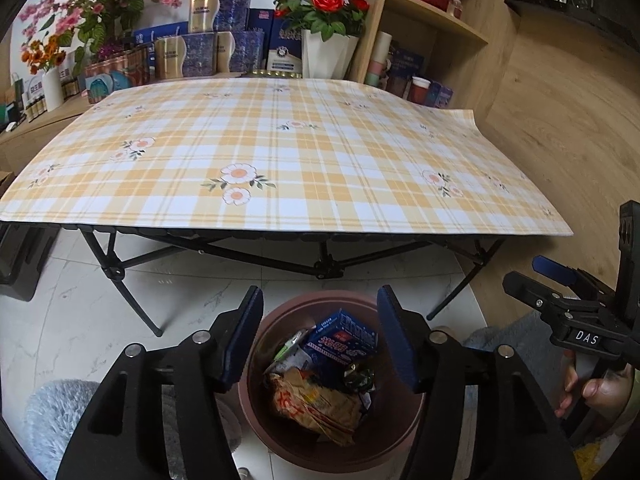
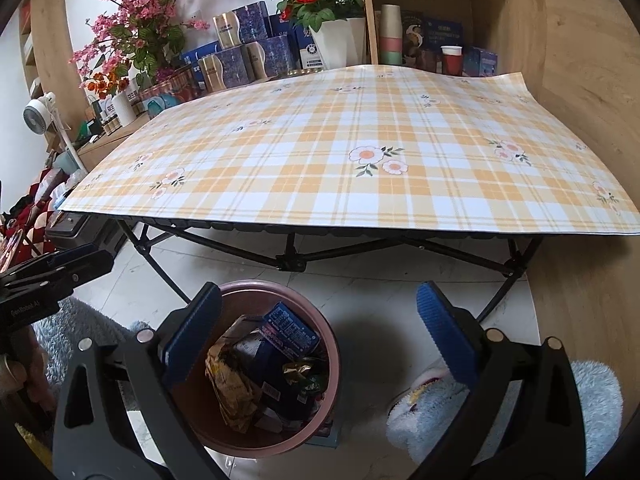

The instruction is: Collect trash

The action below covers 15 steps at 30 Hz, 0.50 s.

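Left wrist view: left tool (image 1: 320, 336) hangs over the trash bin (image 1: 404, 420), jaws apart, nothing between the pads, no contact with the rim. The bin sits on the white tile floor (image 1: 60, 312) at 6 o'clock, just in front of the folding worktop (image 1: 280, 152) with the yellow plaid cloth. Inside it: a blue carton (image 1: 344, 334) at 12 o'clock, an orange-yellow wrapper (image 1: 316, 404) at 6, a dark crumpled foil piece (image 1: 356, 376) toward 3. Right tool (image 1: 560, 280) shows at 3 o'clock, side-on, with a hand (image 1: 592, 388) on its grip. Right wrist view: right tool (image 2: 320, 312) has jaws wide and empty; the bin (image 2: 320, 320) is under its left finger at 7 o'clock, and a fluffy blue slipper (image 2: 424, 412) lies on the floor at 5. Left tool (image 2: 60, 268) enters from 9 o'clock.
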Each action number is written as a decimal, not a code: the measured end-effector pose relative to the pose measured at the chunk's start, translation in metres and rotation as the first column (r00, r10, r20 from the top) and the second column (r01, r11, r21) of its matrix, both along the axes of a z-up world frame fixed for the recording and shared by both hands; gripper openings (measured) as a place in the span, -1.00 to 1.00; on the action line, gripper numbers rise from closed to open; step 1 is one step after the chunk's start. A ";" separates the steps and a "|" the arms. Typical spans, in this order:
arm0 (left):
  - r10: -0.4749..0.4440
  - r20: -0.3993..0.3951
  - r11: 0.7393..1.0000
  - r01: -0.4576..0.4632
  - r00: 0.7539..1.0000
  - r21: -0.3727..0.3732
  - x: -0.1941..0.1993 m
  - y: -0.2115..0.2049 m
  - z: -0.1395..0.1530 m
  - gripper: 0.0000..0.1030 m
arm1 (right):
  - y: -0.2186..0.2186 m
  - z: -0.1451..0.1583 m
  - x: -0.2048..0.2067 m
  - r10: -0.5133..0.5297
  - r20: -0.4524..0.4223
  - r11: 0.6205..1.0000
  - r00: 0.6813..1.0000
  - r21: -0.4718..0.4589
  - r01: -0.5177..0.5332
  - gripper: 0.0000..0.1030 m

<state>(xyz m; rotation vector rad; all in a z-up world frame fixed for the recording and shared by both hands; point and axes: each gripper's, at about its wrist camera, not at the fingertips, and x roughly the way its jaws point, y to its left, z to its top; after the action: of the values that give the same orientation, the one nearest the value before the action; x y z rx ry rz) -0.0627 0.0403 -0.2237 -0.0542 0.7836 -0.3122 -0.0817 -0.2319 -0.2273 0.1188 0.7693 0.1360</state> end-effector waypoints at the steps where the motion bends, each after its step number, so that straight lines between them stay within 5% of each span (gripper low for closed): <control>1: 0.007 0.007 1.000 -0.007 1.000 -0.002 -0.001 0.001 0.001 0.17 | -0.001 0.001 0.000 -0.004 0.002 1.000 1.000 0.001 0.004 0.88; 11: 0.069 0.036 0.998 -0.069 0.997 -0.004 -0.003 0.012 0.011 0.30 | -0.006 0.011 0.000 -0.025 0.023 1.000 0.999 0.005 0.025 0.88; 15: 0.049 0.119 0.997 -0.055 0.992 0.048 -0.004 0.007 0.039 0.60 | -0.008 0.037 0.005 -0.015 0.056 1.000 0.998 -0.009 0.016 0.88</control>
<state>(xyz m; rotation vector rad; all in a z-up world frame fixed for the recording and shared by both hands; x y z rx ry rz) -0.0667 0.0472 -0.1848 -0.0077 0.6714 -0.2439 -0.0768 -0.2394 -0.1905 0.1116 0.7134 0.1206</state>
